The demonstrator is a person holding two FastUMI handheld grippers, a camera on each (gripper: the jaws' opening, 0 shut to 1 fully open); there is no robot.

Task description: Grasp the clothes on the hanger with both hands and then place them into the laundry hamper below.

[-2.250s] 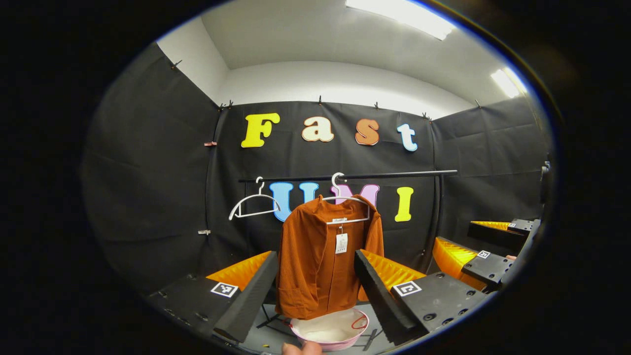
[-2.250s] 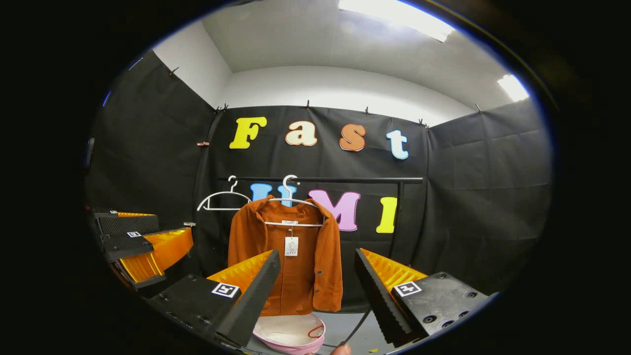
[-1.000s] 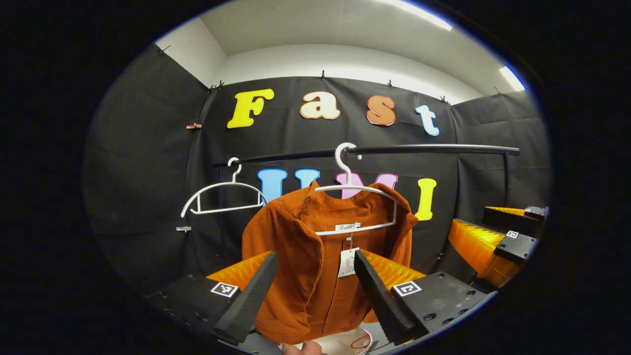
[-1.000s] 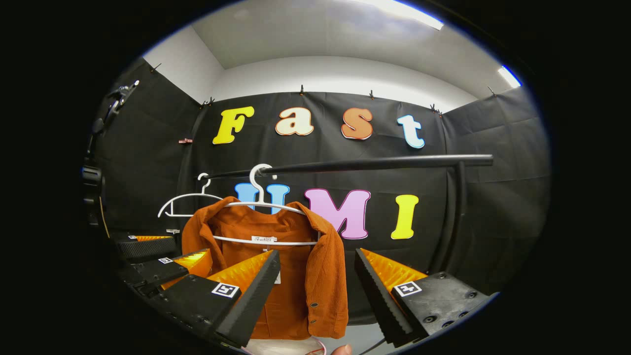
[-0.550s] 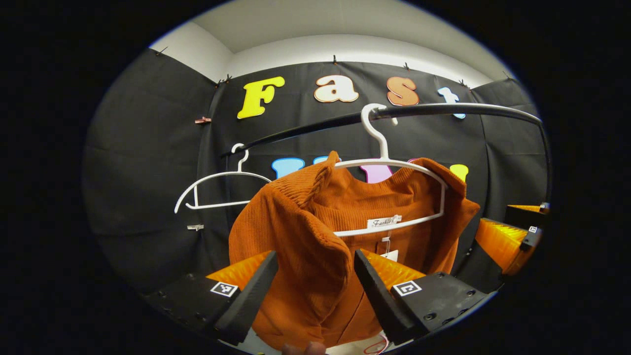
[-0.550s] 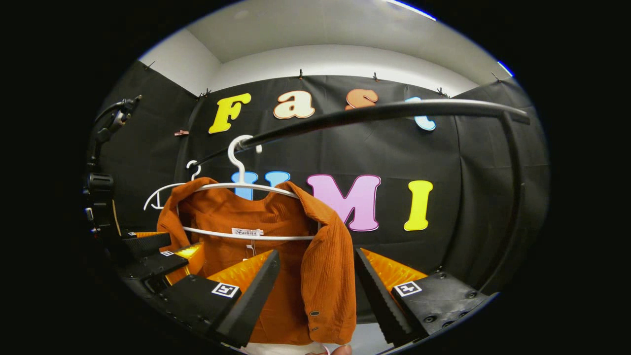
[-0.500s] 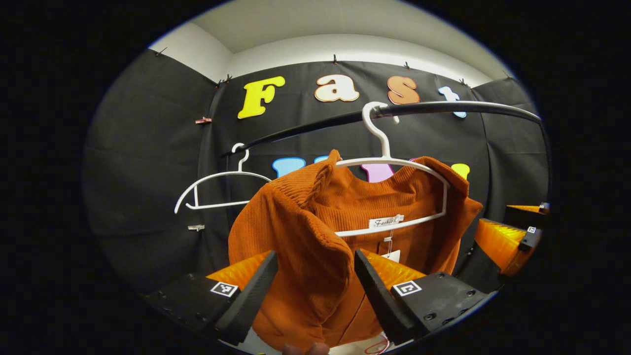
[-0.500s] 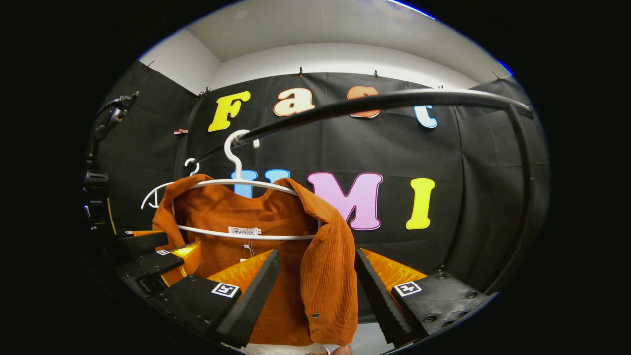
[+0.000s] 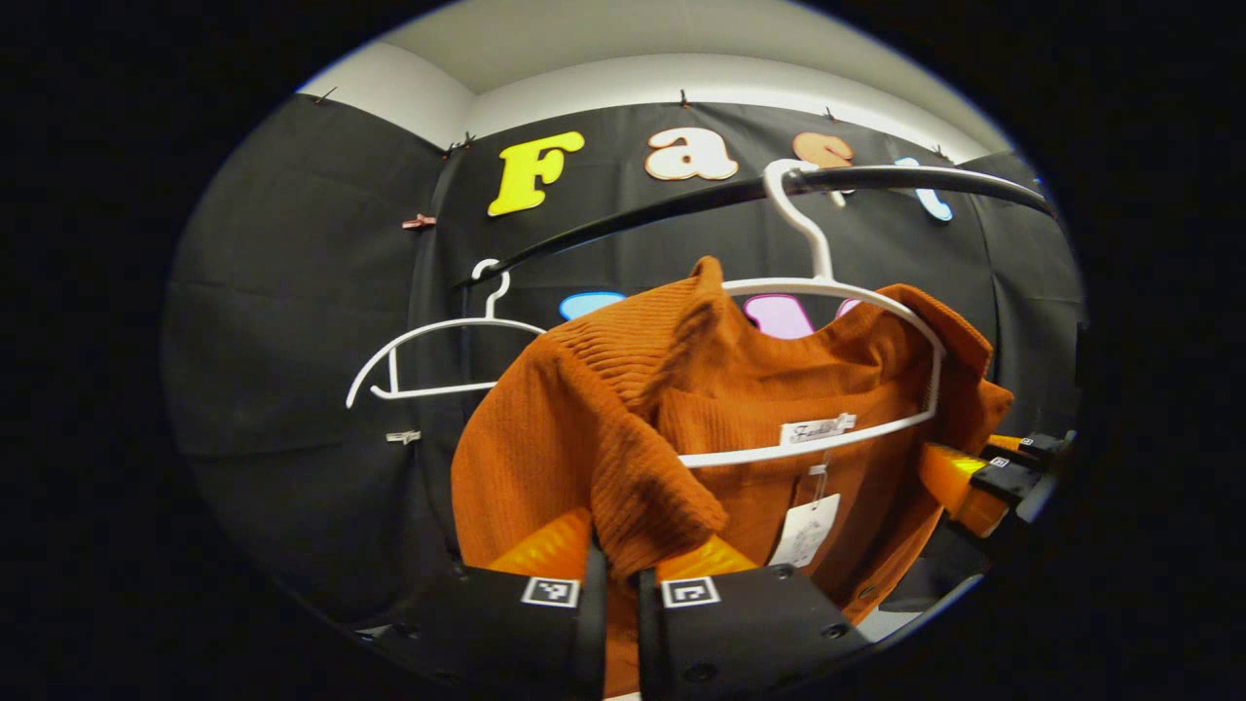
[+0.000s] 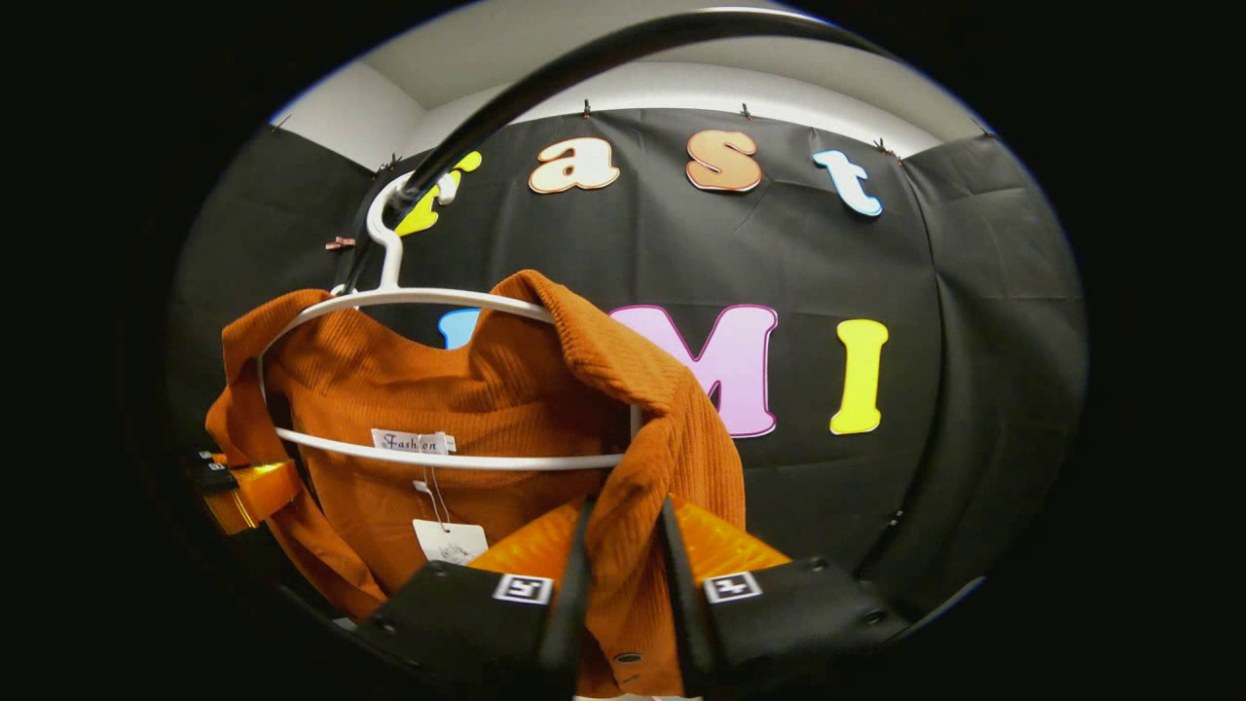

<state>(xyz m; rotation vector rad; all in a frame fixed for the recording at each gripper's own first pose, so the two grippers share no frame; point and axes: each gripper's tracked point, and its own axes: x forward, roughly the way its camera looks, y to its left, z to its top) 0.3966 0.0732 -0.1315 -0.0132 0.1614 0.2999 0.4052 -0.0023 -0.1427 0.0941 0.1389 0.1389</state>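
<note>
Empty hanger: a white hanger is seen at the left of the left gripper view, hooked on the rail, with nothing draped on it.

Rail: a dark bar is seen running across the booth above the clothes; in the right gripper view it arches overhead.

Left gripper: seen at the bottom of the left gripper view, with its fingers brought close together and clamped on a fold of the jacket's shoulder. Its orange-backed body is also seen at the left edge of the right gripper view, beside the jacket's far sleeve.

Jacket: a rust-orange ribbed jacket is draped on the second hanger, below the rail. In the right gripper view its collar is open, and a neck label and a hanging paper tag are seen inside. The front edge with buttons hangs down between the right gripper's fingers.

Jacket's hanger: a white hanger is hooked on the rail, its lower bar crossing the inside of the jacket; seen likewise in the right gripper view.

Right gripper: seen at the bottom of the right gripper view, its fingers closed on the jacket's shoulder and front edge, cloth pinched between them. It is also seen at the right edge of the left gripper view, just beside the jacket.
</note>
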